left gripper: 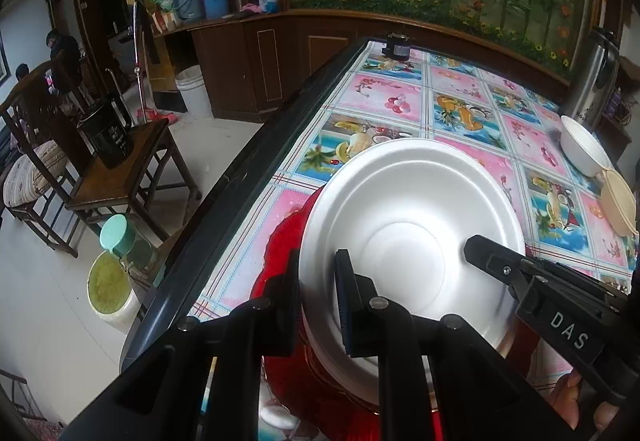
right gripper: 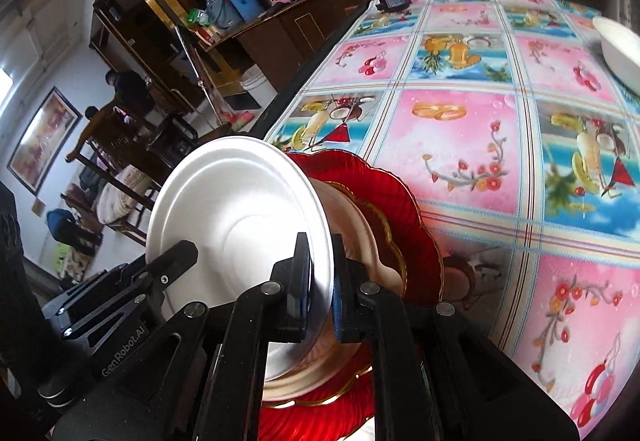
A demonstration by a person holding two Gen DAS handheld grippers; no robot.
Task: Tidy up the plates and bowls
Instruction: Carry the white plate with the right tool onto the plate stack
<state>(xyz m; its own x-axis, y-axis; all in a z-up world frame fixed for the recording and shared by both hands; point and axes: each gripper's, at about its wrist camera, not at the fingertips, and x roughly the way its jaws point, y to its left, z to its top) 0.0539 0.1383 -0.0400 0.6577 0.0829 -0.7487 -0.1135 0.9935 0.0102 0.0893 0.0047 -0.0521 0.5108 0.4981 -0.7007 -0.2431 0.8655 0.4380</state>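
A white plate is held at both rims above a stack: a red scalloped plate with a beige dish on it. My left gripper is shut on the white plate's near-left rim. My right gripper is shut on the white plate at its other rim and shows in the left wrist view. The red plate and the beige dish lie under the white plate, near the table's left edge.
A white bowl and a beige bowl sit at the right on the fruit-print tablecloth. A steel thermos stands behind them. A small black object sits at the far edge. Wooden chairs stand left of the table.
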